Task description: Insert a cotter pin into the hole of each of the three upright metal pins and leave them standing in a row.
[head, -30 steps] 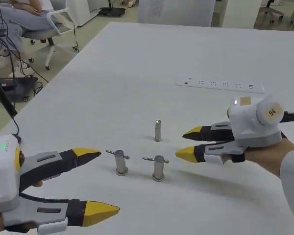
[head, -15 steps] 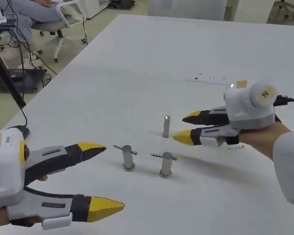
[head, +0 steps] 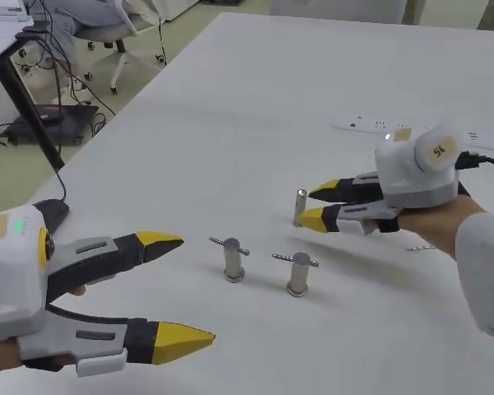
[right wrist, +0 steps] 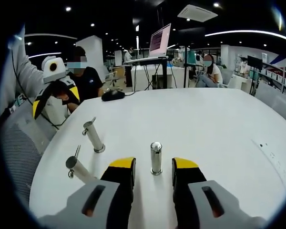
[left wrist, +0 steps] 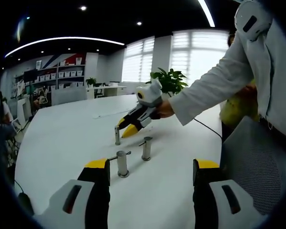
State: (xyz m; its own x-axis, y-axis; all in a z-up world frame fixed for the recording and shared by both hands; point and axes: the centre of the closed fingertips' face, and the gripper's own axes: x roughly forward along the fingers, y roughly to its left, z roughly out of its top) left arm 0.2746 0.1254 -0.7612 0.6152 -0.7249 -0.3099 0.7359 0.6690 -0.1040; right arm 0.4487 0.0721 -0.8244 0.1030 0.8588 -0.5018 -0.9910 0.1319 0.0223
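Steel near-left pin (head: 234, 262) and near-right pin (head: 297, 274) already hold cotter pins (head: 229, 245). Bare third pin (head: 300, 206) stands at 12 o'clock beyond them on the desk (head: 230, 123), at the tips of the open right claw (head: 309, 207). Left claw (head: 196, 288) gapes empty. Next, likely: pinning it.

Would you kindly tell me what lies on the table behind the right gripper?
A white power strip lies flat on the table beyond the right gripper. Its middle stretch is covered by the gripper's body, so its full length cannot be seen.
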